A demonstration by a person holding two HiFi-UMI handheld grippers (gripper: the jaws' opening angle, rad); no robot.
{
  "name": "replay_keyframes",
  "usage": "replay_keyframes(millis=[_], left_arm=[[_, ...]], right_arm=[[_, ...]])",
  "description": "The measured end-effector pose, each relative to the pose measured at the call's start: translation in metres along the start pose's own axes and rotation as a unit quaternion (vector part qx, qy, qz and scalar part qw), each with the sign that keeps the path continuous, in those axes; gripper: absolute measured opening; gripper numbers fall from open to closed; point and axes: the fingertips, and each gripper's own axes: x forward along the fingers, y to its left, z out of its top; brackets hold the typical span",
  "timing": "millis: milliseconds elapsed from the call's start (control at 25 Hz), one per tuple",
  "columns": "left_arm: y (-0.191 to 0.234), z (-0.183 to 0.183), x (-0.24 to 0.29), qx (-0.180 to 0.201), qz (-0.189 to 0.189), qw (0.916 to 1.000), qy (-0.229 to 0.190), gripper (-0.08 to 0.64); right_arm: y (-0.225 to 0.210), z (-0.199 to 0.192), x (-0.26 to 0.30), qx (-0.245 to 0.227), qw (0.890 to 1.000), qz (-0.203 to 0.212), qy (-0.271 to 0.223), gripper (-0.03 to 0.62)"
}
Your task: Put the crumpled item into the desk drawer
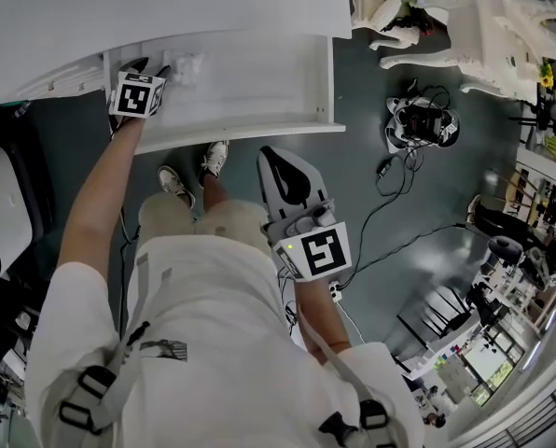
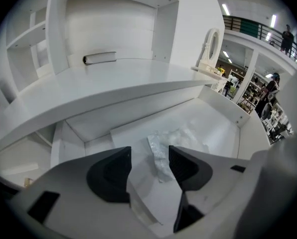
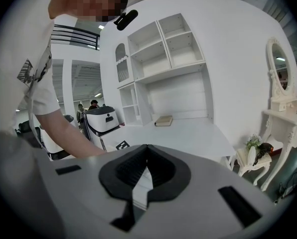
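The left gripper (image 2: 149,156) holds its jaws wide open over the drawer (image 2: 218,126), leaving the crumpled item (image 2: 157,153) free just beyond them, while the right gripper (image 3: 146,166) hangs back, closed and empty.

White T-shirt (image 1: 213,343), beige shorts (image 1: 233,220), white sneakers (image 1: 215,157)

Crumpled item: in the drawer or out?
In: the crumpled item lies on the open drawer floor, past the open left claw.
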Motion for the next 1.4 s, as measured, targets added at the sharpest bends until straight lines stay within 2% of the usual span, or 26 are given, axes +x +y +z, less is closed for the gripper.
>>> replay_keyframes(millis=[320, 600, 720, 840, 1040, 1200, 1400], left_arm=[[-0.006, -0.004, -0.045, -0.015, -0.015, 0.9995, -0.024, 0.221], [-0.007, -0.005, -0.100, -0.036, -0.031, 0.9966, -0.067, 0.093], [-0.011, -0.006, -0.124, -0.040, -0.044, 0.9941, -0.090, 0.049], [-0.008, -0.011, -0.147, -0.048, -0.051, 0.9914, -0.110, 0.032], [-0.008, -0.013, -0.183, -0.039, -0.062, 0.9879, -0.136, 0.017], [0.001, -0.005, -0.215, -0.037, -0.054, 0.9835, -0.168, 0.015], [0.027, 0.015, -0.264, -0.027, -0.024, 0.9752, -0.218, 0.015]], right_arm=[[0.035, 0.016, -0.010, -0.023, 0.999, 0.014, -0.022, 0.009], [0.064, 0.031, -0.018, -0.038, 0.998, 0.025, -0.037, 0.009], [0.077, 0.046, -0.025, -0.012, 0.998, 0.036, -0.054, 0.009], [0.091, 0.058, -0.027, 0.008, 0.997, 0.043, -0.070, 0.009], [0.111, 0.067, -0.025, -0.002, 0.995, 0.053, -0.080, 0.009], [0.118, 0.074, -0.020, -0.015, 0.995, 0.053, -0.085, 0.009], [0.119, 0.087, -0.016, -0.030, 0.994, 0.047, -0.094, 0.009]])
